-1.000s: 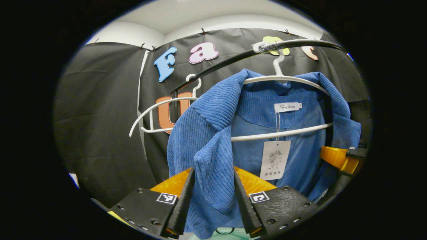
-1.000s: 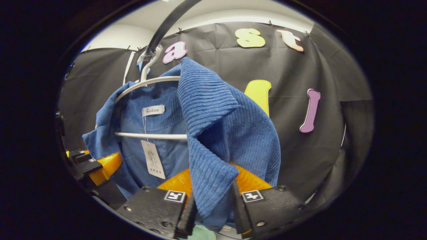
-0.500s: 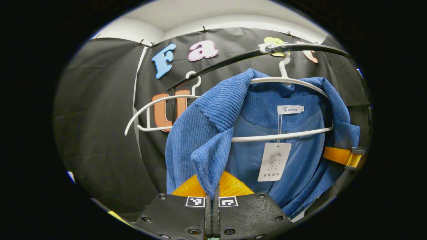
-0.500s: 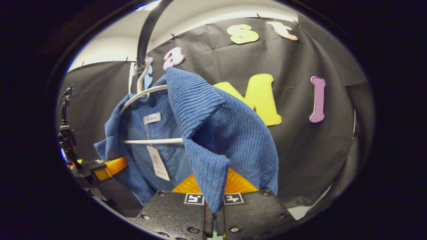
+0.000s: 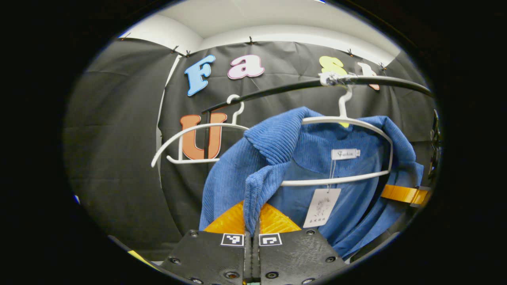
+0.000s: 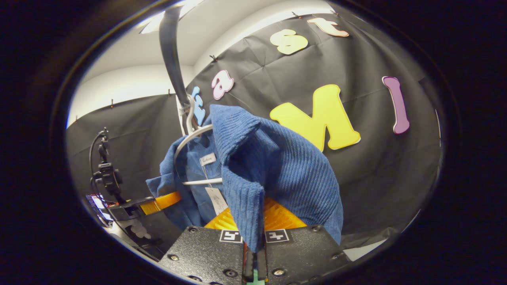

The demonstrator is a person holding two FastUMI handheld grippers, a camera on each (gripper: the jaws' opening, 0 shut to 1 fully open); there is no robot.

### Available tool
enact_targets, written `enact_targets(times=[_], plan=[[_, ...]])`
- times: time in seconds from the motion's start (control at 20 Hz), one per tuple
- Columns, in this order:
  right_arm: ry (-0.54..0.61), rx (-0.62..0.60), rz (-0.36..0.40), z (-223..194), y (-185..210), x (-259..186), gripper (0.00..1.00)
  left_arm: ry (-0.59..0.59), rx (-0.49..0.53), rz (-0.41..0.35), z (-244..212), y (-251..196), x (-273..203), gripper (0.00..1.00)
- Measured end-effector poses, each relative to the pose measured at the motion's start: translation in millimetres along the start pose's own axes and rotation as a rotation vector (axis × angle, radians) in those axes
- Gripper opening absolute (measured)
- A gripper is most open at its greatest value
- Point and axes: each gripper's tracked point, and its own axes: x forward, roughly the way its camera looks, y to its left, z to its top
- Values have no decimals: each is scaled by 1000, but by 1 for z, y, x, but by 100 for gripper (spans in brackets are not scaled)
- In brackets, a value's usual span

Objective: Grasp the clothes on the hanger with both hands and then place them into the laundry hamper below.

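A blue corduroy jacket (image 5: 273,142) hangs on a white hanger (image 5: 348,122) from a black rail (image 5: 380,81). My left gripper (image 5: 252,237) is shut on the jacket's front edge, pinched flat between both fingers. In the right gripper view the same jacket (image 6: 285,170) drapes over the white hanger (image 6: 190,138), and my right gripper (image 6: 254,249) is shut on its other front edge. A paper tag (image 5: 321,207) dangles inside the collar. The right gripper (image 5: 404,194) shows far right in the left gripper view; the left gripper (image 6: 158,202) shows at left in the right gripper view.
An empty white hanger (image 5: 190,138) hangs further left on the same rail. A black stand with a cable (image 6: 103,166) is at the left of the right gripper view. Black cloth walls close in behind.
Both grippers went from open around the jacket's front edges to shut on them. Both have since pulled back and down, so the jacket sits farther off, and the right view has swung sideways.
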Motion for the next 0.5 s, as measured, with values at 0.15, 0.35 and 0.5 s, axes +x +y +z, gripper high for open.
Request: enact_targets(times=[0.15,0.35,0.5], plan=[[-10,-11,35,8,6,-5,7,-28,-32,2,18,9,-2,5],[-33,70,94,15,13,-11,7,-50,-63,-13,34,13,-5,5],[-67,233,202,30,25,-11,7,-68,-80,-49,46,9,-5,5]])
